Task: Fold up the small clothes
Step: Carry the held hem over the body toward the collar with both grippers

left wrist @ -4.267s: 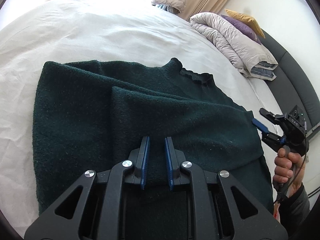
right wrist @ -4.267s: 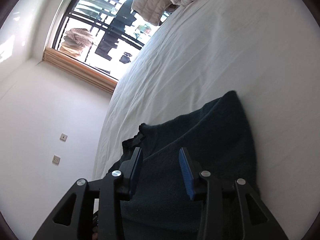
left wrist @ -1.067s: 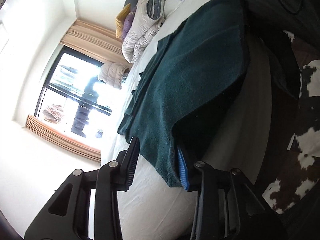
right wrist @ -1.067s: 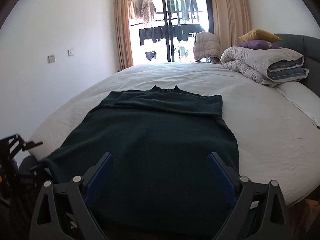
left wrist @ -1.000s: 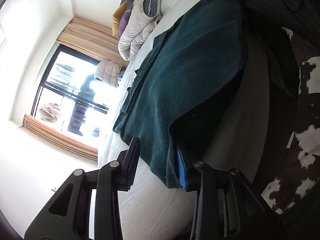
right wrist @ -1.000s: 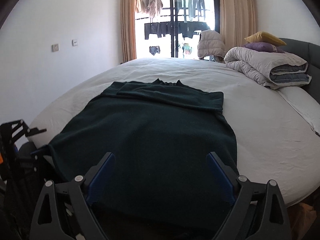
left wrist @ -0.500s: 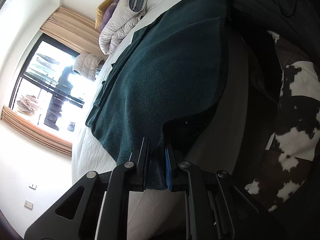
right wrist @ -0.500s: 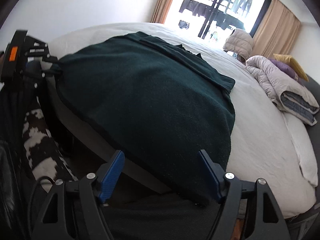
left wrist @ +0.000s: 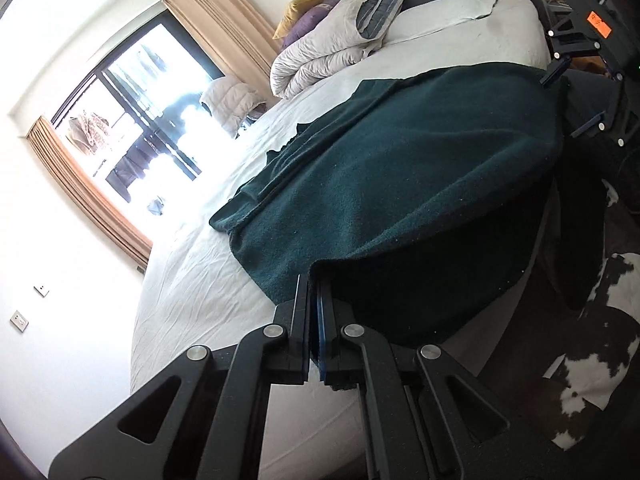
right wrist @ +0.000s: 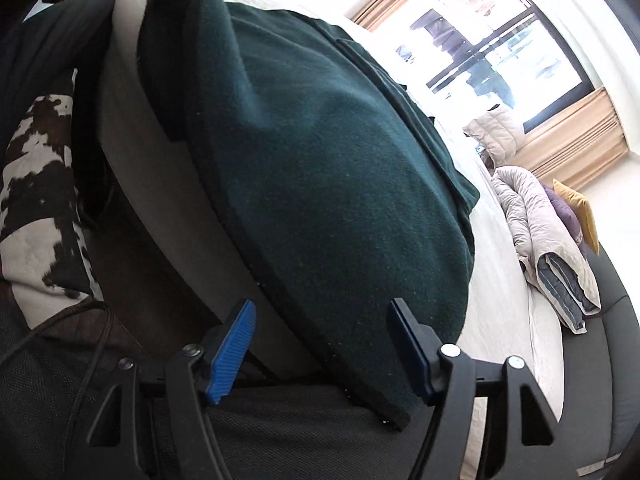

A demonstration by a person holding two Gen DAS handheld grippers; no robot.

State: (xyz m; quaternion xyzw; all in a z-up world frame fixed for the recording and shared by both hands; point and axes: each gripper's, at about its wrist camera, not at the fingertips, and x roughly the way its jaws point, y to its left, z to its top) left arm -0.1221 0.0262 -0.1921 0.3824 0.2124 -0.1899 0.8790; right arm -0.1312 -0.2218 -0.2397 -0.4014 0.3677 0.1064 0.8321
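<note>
A dark green sweater (left wrist: 400,168) lies flat on the white bed (left wrist: 192,280), its hem hanging over the near edge. My left gripper (left wrist: 314,292) is shut on the left hem corner. My right gripper (right wrist: 324,344) is open, its blue pads either side of the right hem corner; the sweater (right wrist: 320,160) fills that view. The right gripper also shows at the far right of the left wrist view (left wrist: 576,96).
A folded grey duvet (left wrist: 332,52) with purple and yellow pillows lies at the head of the bed. A puffy jacket (left wrist: 232,100) sits by the window. A cowhide rug (right wrist: 36,184) covers the floor beside the bed.
My left gripper has closed on the sweater's hem corner. My right gripper has dropped low to the bed's edge and reached around the other hem corner, still open.
</note>
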